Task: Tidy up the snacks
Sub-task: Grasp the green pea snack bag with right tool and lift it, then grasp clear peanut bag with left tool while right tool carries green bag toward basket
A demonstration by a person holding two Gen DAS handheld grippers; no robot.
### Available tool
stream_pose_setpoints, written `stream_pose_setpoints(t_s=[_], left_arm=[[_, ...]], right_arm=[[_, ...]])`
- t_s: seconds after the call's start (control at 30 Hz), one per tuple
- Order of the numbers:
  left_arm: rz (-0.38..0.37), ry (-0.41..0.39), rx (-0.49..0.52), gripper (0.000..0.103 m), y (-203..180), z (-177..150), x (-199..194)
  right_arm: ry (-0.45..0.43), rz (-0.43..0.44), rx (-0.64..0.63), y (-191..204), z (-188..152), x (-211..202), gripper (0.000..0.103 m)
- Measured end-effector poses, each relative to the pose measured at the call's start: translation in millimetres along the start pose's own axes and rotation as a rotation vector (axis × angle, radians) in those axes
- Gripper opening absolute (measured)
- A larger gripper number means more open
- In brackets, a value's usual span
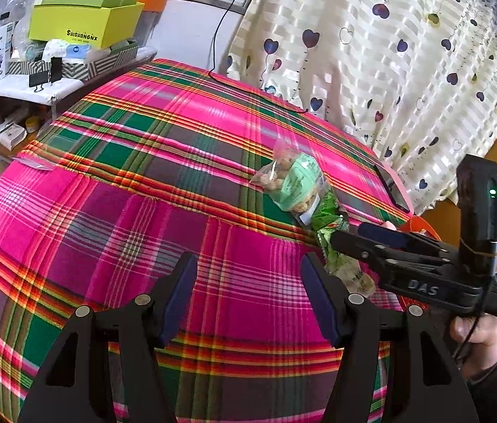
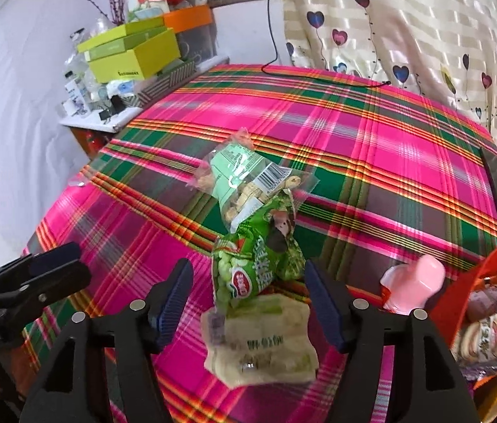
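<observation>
Three snack packets (image 2: 259,264) overlap | orange basket (image 2: 495,261) cut off, contents blurred

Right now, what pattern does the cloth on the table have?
Pink, green and orange plaid cloth; clearest in the right wrist view.

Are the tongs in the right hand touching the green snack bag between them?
Apart. In the right wrist view the right tongs stand open, and plaid cloth shows between each blue pad and the green snack bag.
</observation>
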State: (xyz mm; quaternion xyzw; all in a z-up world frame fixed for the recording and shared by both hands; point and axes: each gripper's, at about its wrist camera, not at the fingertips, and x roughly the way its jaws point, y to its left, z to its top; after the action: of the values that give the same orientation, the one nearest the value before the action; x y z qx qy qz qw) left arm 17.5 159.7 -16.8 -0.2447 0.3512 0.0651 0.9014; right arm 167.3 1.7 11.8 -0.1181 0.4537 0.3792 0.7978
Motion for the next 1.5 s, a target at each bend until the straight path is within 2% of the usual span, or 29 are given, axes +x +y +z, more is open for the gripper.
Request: stream_pose_setpoints(t_s=[0.27,0.33,0.37,0.5,0.77,1.1,1.3,1.5], left_arm=[[-0.006,-0.003,-0.002,0.062,-0.2,4.1,2.0],[-0.006,-0.003,-0.003,0.062,-0.2,4.0,2.0],[-0.007,-0.003,-0.002,0.062,-0.6,4.6,2.6],[-0.012,0.005,0.000,0.062,-6.1,6.2,7.6],[-0.024,0.007,0.007,0.062,-17.8,12.1,12.4],[-0.031,0.012,0.050,0.062,-35.1,42.8,37.3],[0.018,-0.015,0.104,0.062,-42.8,77.1,61.3],[0.119,-0.022,0.117,0.062,-34.7,114.2,101.6]], right_arm=[[0.048,-0.056,0.008,-0.5,3.3,25.5,0.065],[0.034,-0.049,0.027,-4.3,2.6,24.3,0.059],[0.024,-0.056,0.025,-4.4,2.4,22.3,0.050],[0.011,-0.067,0.026,-9.0,2.2,17.8,0.047],[-0.028,-0.085,0.063,-23.5,5.2,2.4,0.046],[-0.092,-0.071,0.081,-31.9,6.0,-29.9,0.046],[-0.129,-0.055,0.103,-40.8,-0.8,-52.9,0.046],[-0.155,-0.051,0.116,-47.2,-7.5,-68.8,0.046]])
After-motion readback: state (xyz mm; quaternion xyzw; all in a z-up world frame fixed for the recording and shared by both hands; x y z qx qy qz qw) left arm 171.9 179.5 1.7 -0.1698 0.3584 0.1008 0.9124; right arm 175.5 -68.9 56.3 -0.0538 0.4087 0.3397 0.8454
